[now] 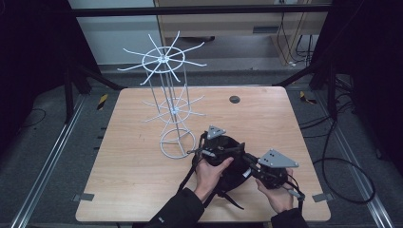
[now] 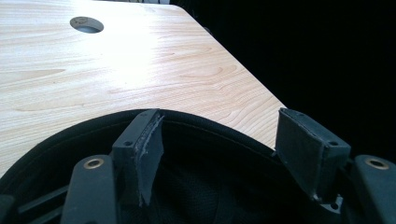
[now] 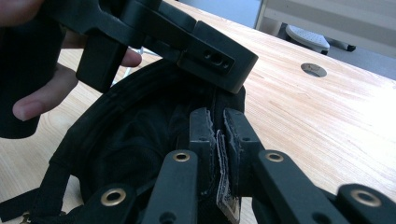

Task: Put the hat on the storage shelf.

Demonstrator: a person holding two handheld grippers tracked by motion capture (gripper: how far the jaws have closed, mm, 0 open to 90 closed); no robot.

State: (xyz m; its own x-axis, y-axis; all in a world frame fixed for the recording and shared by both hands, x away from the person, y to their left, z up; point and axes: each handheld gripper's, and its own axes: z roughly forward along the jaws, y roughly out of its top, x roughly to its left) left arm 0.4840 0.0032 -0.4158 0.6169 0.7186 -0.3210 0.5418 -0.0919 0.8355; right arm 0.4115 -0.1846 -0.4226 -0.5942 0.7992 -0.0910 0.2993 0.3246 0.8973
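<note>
Pinching black bag [image 1: 228,164] rim with right gripper [image 3: 218,123], left gripper [image 2: 219,140] gaping; could flop near wire rack [image 1: 166,102].

White wire rack [image 1: 168,102] blocks the table's [image 1: 266,118] left-centre; right half open.

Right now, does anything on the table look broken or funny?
Nothing looks broken. The white wire rack stands upright on the table. The left gripper is open over the black bag, and the right gripper is pinching its edge.
</note>
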